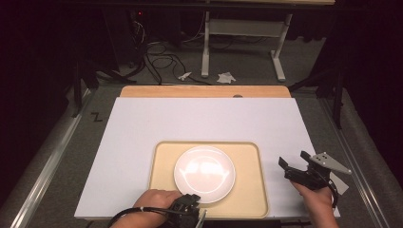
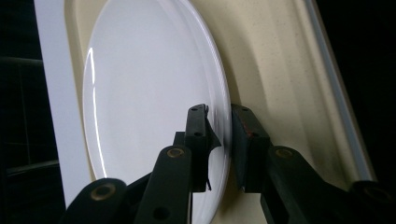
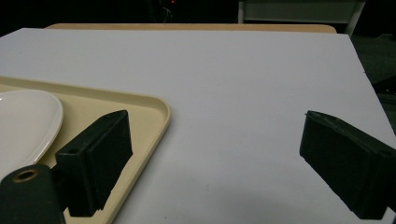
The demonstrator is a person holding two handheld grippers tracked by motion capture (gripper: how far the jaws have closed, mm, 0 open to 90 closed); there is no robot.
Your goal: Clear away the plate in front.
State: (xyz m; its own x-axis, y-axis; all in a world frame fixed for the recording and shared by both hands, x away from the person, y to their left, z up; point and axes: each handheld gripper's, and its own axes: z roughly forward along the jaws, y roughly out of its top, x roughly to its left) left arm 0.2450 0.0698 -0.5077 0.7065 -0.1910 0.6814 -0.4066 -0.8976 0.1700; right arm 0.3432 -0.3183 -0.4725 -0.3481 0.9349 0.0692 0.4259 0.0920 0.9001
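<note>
The white plate lies on the tan tray on the bench. The left tool straddles its near rim, pads barely apart. The right tool hovers wide apart beside the tray.

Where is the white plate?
In the high view, the white plate sits in the middle of the beige tray, with the left gripper at its near rim.

- The plate is plain white, round and glossy, with lamp glare across its middle.
- It's empty, sitting flat and right side up, roughly in the middle of the beige tray.
- In the left gripper view the plate's near rim sits right between the two black jaws, with a thin gap on each side.
</note>
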